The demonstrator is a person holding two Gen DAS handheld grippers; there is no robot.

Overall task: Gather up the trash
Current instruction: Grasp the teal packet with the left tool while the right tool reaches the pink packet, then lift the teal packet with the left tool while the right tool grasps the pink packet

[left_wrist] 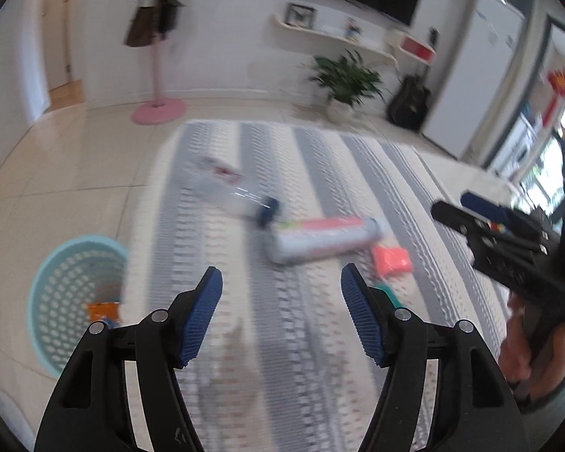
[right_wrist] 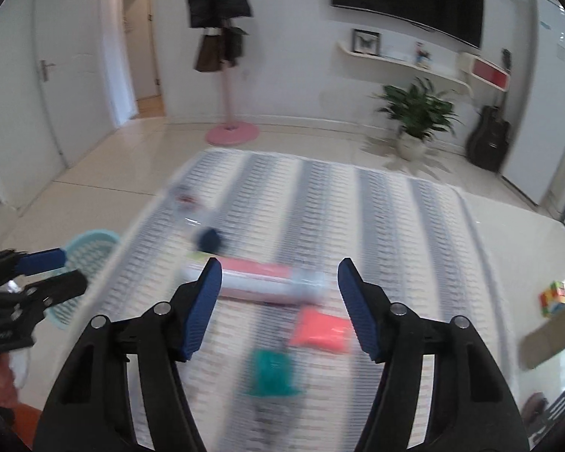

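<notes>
Your left gripper [left_wrist: 281, 293] stands wide with nothing between its pads; just beyond its fingertips on the striped rug [left_wrist: 320, 158] lies a white tube [left_wrist: 326, 239], a clear bottle [left_wrist: 233, 194] further out, the teal basket [left_wrist: 71, 301] off to their left. Your right gripper [right_wrist: 280, 288] is likewise apart and empty, an orange packet [right_wrist: 322, 329] and a green wrapper [right_wrist: 273, 371] lying between its fingers.

A pale tiled floor [right_wrist: 139, 158] with a grey-and-white striped rug [right_wrist: 376, 218] spread across it. On the rug lie a clear plastic bottle [left_wrist: 229, 192] with a dark blue cap, a long pink-and-white tube [left_wrist: 324, 239] on its side, a flat coral-pink packet [right_wrist: 322, 329] and a teal packet [right_wrist: 273, 371] just beside it. A light blue mesh basket [left_wrist: 62, 293] stands on the tiles at the rug's left edge, orange wrapper inside
</notes>
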